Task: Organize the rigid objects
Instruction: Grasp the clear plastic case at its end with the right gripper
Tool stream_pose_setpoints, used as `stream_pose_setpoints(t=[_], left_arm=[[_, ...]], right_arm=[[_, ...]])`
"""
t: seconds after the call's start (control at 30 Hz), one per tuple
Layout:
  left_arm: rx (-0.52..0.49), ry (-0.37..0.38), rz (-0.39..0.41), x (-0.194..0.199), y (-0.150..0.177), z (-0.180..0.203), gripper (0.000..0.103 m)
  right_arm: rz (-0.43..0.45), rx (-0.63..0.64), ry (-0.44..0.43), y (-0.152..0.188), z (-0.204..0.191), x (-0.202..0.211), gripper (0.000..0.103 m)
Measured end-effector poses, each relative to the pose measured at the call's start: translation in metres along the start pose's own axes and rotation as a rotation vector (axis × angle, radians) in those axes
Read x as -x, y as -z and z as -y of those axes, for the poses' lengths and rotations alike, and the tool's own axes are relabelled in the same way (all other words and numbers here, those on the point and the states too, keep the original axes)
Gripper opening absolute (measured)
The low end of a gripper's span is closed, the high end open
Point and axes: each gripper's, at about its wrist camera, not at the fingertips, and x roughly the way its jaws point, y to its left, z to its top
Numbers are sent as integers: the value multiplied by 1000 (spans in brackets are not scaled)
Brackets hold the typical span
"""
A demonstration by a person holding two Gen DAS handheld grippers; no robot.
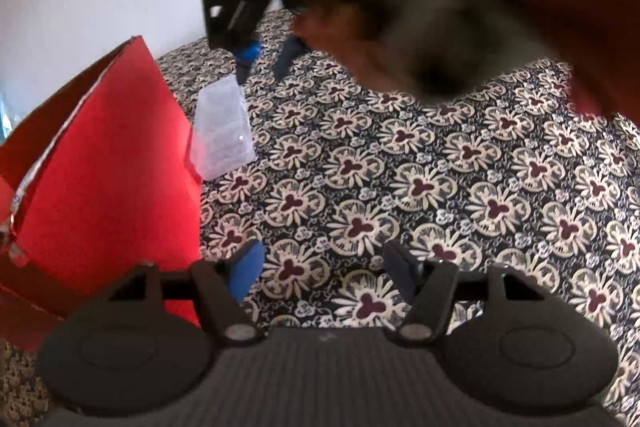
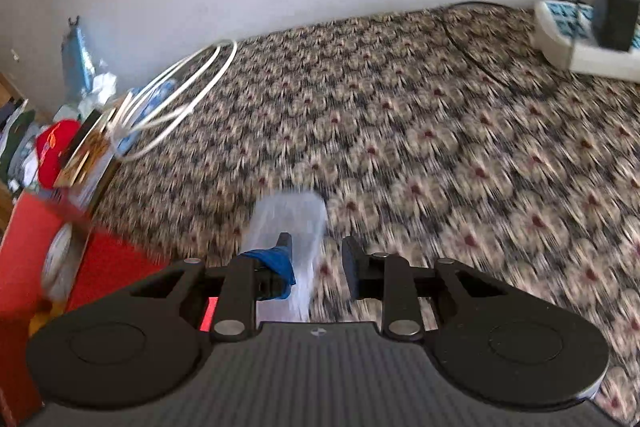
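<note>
The clear plastic box (image 1: 222, 129) stands left of centre in the left wrist view, against the red box (image 1: 108, 167). Right gripper (image 2: 316, 259) is empty and parted: centre it over the clear box before clenching. Left gripper (image 1: 324, 267) hangs released.

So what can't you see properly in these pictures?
- Left wrist view: the right gripper is partly hidden by a blurred hand and sleeve.
- Right wrist view: the clear plastic box is smeared by motion blur and partly behind the gripper's finger.
- Both views: the red box is cut off by the left edge, contents unclear.
</note>
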Motion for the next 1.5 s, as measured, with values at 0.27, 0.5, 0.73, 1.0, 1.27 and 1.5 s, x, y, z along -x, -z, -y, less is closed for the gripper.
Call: stream_pose_setpoints(t=[0.27, 0.5, 0.73, 1.0, 1.27, 1.5], left_arm=[[39, 77, -3, -2, 8, -19, 67], [10, 102, 7, 3, 15, -23, 67], [-4, 110, 5, 10, 21, -26, 67], [0, 103, -15, 23, 36, -27, 67], [42, 126, -60, 47, 60, -34, 67], [42, 59, -69, 72, 77, -45, 67]], right_arm=[[29, 68, 23, -24, -21, -39, 9], [-8, 180, -3, -4, -30, -50, 9], [26, 293, -50, 35, -20, -19, 8], [40, 426, -145, 97, -19, 31, 9], [42, 476, -179, 135, -15, 67, 9], [95, 173, -158, 142, 8, 101, 9]])
